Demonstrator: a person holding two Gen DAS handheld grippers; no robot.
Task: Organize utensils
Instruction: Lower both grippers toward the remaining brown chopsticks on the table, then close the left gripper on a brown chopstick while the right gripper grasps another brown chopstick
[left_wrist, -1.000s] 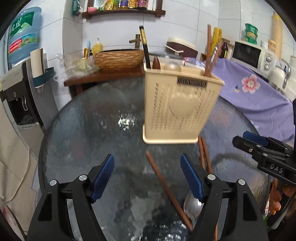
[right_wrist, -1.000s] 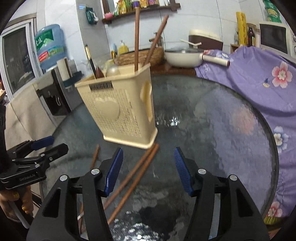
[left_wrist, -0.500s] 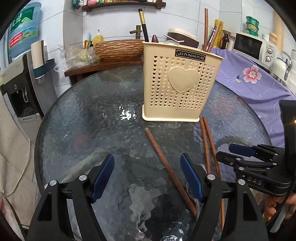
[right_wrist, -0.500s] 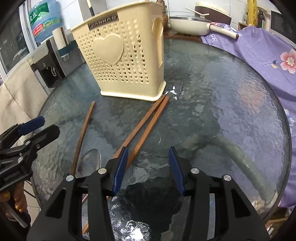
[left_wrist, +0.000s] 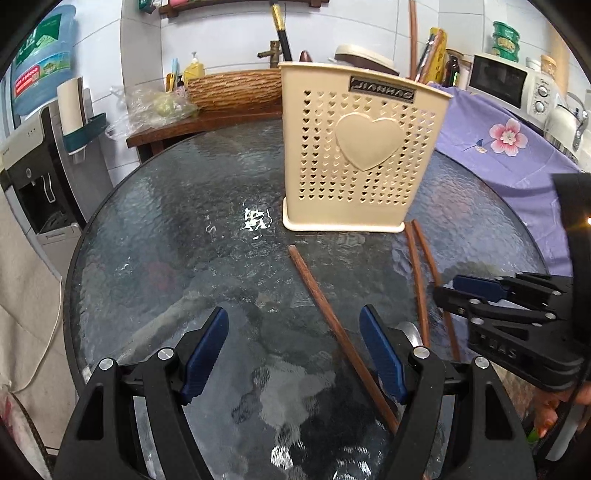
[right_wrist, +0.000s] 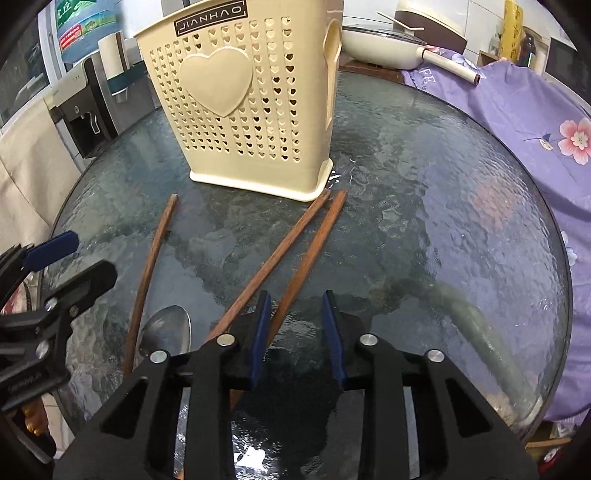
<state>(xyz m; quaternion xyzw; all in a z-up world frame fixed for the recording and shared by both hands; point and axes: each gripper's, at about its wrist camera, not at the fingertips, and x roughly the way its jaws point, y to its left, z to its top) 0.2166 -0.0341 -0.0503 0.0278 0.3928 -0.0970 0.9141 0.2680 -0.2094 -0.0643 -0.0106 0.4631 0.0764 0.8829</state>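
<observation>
Closing my right gripper, I am seeing one chopstick of the pair passing between its blue pads, which are not pressing it yet. The second chopstick is lying just left of it, both tips reaching the base of the cream holder on the glass table. A lone chopstick and a spoon are lying further from the holder, to the left. My left gripper is hanging released, grasping nothing.
</observation>
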